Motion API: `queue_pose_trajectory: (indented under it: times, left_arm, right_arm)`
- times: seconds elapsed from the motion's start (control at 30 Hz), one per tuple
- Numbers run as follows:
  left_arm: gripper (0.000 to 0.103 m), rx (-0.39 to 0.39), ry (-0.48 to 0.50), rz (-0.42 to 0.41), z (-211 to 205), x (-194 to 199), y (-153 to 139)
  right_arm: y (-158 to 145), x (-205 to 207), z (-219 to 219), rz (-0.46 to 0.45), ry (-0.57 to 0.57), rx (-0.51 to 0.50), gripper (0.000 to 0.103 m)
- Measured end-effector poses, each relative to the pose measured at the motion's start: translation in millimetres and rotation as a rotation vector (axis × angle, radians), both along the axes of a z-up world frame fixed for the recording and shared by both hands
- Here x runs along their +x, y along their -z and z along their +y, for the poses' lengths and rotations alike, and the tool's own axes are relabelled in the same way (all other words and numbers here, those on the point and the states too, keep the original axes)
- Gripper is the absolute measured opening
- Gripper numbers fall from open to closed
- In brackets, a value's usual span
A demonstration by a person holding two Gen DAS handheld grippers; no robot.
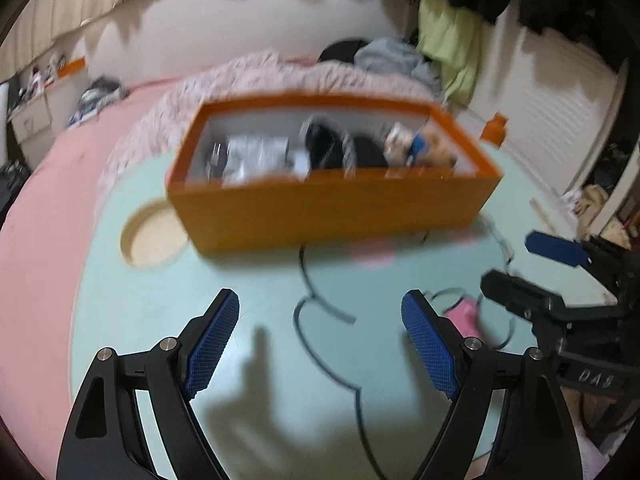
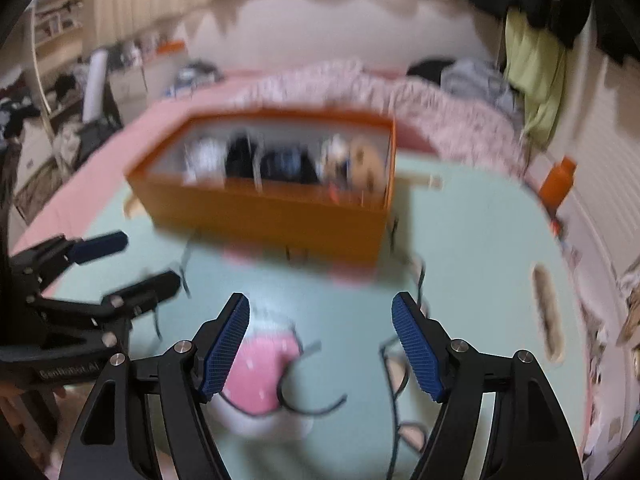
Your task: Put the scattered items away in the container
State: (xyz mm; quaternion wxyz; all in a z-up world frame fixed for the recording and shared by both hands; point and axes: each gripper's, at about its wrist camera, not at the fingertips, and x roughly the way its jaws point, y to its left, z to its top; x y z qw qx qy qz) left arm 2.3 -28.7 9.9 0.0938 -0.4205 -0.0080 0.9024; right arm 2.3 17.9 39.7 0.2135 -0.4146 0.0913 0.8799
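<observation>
An orange box (image 1: 332,208) stands on the mint-green tabletop (image 1: 248,320) and holds several items: grey and black things and a tan plush toy (image 1: 438,146). It also shows in the right wrist view (image 2: 276,216). My left gripper (image 1: 320,340) is open and empty, in front of the box above the table. My right gripper (image 2: 320,344) is open and empty above the table's printed cartoon drawing with a pink patch (image 2: 260,376). The right gripper appears at the right of the left wrist view (image 1: 532,268), open. Both views are blurred.
An orange bottle (image 1: 495,128) stands at the table's far right. A round recess (image 1: 154,236) lies left of the box. A slot handle (image 2: 546,308) is cut in the table's right side. Behind are a pink bed (image 1: 52,208), a rumpled blanket and hanging clothes.
</observation>
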Motion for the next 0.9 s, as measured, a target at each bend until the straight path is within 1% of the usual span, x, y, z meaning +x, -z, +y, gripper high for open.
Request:
queue_pose_trajectory:
  times: [0.1, 0.13, 0.17, 0.2, 0.23, 0.27, 0.33, 0.4, 0.5, 0.9]
  left_arm:
    - [0.083, -0.011, -0.034, -0.04, -0.6, 0.3, 13.7]
    - [0.087, -0.023, -0.044, -0.051, 0.3, 0.4, 18.1]
    - [0.091, -0.051, -0.055, -0.051, 2.9, 1.4, 20.0]
    - [0.095, -0.071, -0.061, -0.055, 5.6, 2.1, 21.3]
    - [0.103, -0.071, -0.056, -0.058, 7.3, 2.8, 22.1]
    - [0.103, -0.072, -0.049, -0.06, 8.8, 3.5, 22.7]
    - [0.103, -0.071, -0.05, -0.056, 8.8, 4.5, 21.7]
    - [0.103, -0.068, -0.057, -0.058, 6.5, 5.9, 20.5]
    - [0.103, -0.069, -0.058, -0.058, 7.8, 7.2, 19.2]
    - [0.103, -0.069, -0.059, -0.057, 6.9, 5.5, 20.3]
  right_arm:
    - [12.5, 0.3, 3.7, -0.046, 0.039, 0.001, 0.074]
    - [13.9, 1.3, 5.6, -0.047, 0.049, -0.006, 0.074]
    - [15.4, 2.1, 8.2, -0.046, 0.057, -0.021, 0.074]
    - [17.7, 2.6, 10.9, -0.049, 0.066, -0.035, 0.074]
    - [20.3, 2.6, 12.6, -0.057, 0.073, -0.045, 0.074]
    - [22.3, 2.6, 13.1, -0.061, 0.079, -0.041, 0.076]
    - [26.8, 2.1, 10.1, -0.078, 0.075, -0.028, 0.091]
    - [30.2, 3.5, 9.5, -0.085, 0.082, -0.022, 0.1]
    - [32.5, 5.2, 10.8, -0.086, 0.09, -0.027, 0.102]
    - [32.4, 5.3, 12.1, -0.086, 0.09, -0.027, 0.103]
